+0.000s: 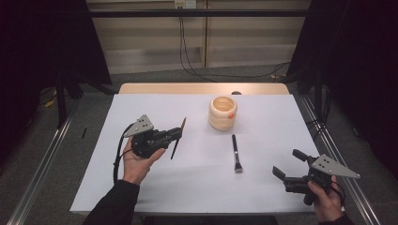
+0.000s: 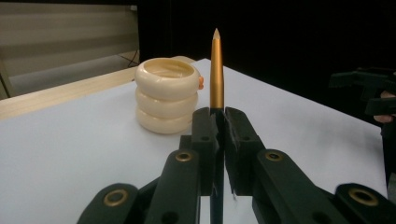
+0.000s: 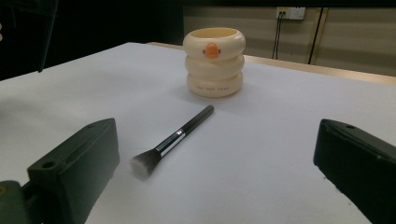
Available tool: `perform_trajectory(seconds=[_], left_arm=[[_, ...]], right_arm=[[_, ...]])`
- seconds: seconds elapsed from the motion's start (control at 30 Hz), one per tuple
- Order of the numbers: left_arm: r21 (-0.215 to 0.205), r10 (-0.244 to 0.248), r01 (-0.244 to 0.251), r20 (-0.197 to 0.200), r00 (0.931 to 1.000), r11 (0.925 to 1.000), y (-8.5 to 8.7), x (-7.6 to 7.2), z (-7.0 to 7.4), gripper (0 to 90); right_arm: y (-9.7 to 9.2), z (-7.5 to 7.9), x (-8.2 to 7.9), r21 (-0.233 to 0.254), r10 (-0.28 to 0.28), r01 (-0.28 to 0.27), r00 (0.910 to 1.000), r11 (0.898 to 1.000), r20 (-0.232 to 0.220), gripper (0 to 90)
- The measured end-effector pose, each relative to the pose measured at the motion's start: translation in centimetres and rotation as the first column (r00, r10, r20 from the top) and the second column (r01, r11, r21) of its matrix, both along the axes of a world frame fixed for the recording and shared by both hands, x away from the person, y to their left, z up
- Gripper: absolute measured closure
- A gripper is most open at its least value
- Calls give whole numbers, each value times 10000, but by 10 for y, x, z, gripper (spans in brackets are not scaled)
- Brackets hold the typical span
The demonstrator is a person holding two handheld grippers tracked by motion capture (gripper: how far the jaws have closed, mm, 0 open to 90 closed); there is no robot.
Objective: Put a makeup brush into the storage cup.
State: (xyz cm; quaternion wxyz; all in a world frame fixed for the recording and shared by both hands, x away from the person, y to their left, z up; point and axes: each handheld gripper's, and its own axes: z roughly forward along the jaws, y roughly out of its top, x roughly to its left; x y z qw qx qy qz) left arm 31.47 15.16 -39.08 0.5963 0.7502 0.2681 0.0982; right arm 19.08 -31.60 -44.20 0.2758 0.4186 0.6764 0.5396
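So the white table takes up most of the high view, with the cream ring-stacked holder sitting upper middle of the frame, little orange duck bill on its side. Looks to me like the job is dropping brushes into that holder, and nothing's in it yet as far as I can see, so I'd call it early days.

Left gripper, middle left of the frame, is clamped tight on a gold-handled brush, lifted off the table with the pointed gold end sticking up; in the left gripper view the holder is just behind it to the left. Still needs carrying over and dropping in.

Right gripper, lower right, has its jaws spread wide with nothing between them.

The black makeup brush lies flat in the middle of the frame below the holder, untouched, bristles toward the bottom edge.
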Motion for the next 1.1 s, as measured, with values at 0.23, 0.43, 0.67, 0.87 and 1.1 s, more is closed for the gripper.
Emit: perform_trajectory(seconds=[0.23,0.43,0.67,0.87,1.1], left_arm=[[62,43,-43,-64,10000,10000,-1,-11,-3,835],[166,-145,146,-60,9999,9998,-4,-19,-3,835],[169,-459,457,80,9989,9988,-11,-25,-5,835],[121,-539,538,64,9985,9985,-16,-27,-5,835],[93,-767,767,36,9970,9970,-22,-29,-6,835]], right_arm=[[1,-1,0,-126,520,-515,9979,9986,385,0],[8,2,3,248,989,-1003,9938,9946,508,1],[19,8,7,481,1653,-1685,9841,9845,655,8],[33,13,14,564,2224,-2249,9738,9728,469,1],[47,20,22,288,2615,-2624,9647,9645,324,12]])
